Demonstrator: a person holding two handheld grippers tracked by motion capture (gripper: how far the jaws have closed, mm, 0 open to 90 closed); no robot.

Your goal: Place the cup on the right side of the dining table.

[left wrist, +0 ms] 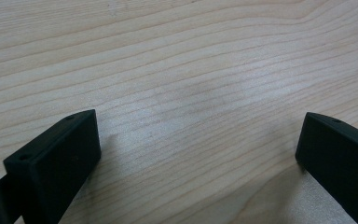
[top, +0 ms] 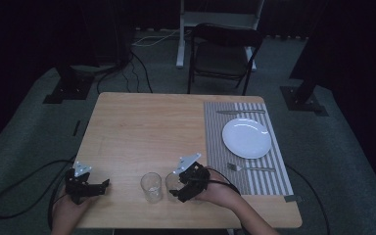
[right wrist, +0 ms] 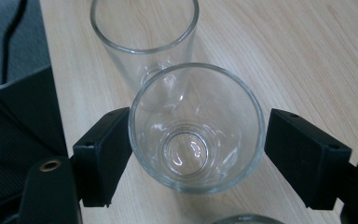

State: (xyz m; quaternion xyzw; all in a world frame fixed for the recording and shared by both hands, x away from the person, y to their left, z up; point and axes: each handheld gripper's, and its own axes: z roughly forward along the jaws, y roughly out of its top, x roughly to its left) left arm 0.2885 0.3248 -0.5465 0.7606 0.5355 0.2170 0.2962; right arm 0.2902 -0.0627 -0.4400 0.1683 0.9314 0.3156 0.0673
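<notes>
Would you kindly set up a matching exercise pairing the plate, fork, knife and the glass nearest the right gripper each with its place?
Things:
1. plate
2. fork
3. knife
4. glass

Places:
A. between the right gripper's jaws
B. on the mat, beyond the plate
C. in the middle of the mat
D. on the mat, on the person's side of the plate

Pairs: 1-C, 2-D, 3-B, 4-A

White plate (top: 246, 138) on grey-striped placemat (top: 274, 174); pale wooden table (top: 142, 127)
</notes>
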